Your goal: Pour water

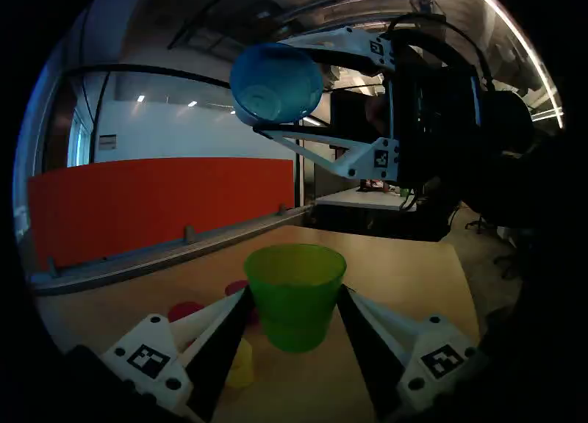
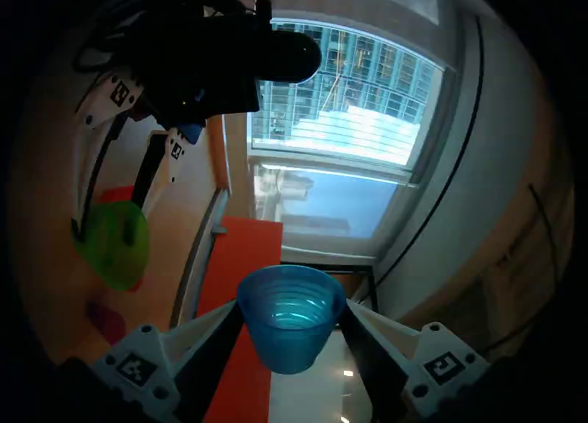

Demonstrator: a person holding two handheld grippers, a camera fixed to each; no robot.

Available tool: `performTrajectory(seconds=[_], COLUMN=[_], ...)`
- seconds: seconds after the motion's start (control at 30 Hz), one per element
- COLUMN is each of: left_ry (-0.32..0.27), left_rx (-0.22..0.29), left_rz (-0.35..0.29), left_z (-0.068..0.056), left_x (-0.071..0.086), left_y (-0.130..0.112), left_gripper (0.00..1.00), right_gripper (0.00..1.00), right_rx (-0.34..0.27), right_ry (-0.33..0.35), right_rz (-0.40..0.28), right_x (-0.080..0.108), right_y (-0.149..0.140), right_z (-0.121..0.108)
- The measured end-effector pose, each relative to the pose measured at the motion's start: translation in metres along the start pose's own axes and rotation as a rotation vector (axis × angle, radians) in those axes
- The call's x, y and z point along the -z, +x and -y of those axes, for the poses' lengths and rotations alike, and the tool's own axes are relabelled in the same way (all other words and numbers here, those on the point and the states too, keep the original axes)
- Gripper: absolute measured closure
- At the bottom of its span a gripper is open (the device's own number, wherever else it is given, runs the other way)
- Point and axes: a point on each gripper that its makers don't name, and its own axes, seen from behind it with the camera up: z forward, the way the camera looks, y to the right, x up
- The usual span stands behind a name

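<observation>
In the left gripper view my left gripper is shut on an upright green cup just above the wooden table. Above it my right gripper holds a blue cup tipped on its side, mouth turned toward the camera. In the right gripper view the blue cup sits squeezed between my right gripper's fingers, its inside ribbed. The green cup appears at the left there, held by my left gripper with a dark-sleeved hand behind it.
Small red and yellow items lie on the table near the left fingers. An orange partition with a metal rail runs along the table's far edge. A large window fills the room side in the right gripper view.
</observation>
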Motion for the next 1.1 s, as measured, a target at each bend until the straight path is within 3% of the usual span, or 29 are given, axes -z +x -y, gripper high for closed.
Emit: performTrajectory(seconds=[0.2, 0.3, 0.8, 1.1], left_ry=[0.002, 0.002, 0.002, 0.002], left_rx=[0.0, -0.001, -0.016, -0.032], left_rz=[-0.002, -0.001, 0.008, 0.006], left_z=[0.002, 0.002, 0.001, 0.0], left_x=[0.002, 0.002, 0.003, 0.002], left_y=[0.002, 0.002, 0.002, 0.005], left_gripper=[0.19, 0.19, 0.19, 0.19], right_gripper=[0.1, 0.1, 0.11, 0.1], right_rx=[-0.068, -0.141, -0.68, -1.006], right_ry=[-0.001, 0.003, 0.026, 0.072], right_rz=[-0.002, -0.005, -0.006, -0.042], right_x=[0.0, 0.001, 0.011, 0.02], right_y=[-0.005, -0.008, -0.018, -0.003], right_z=[-0.002, 0.0, -0.003, 0.0])
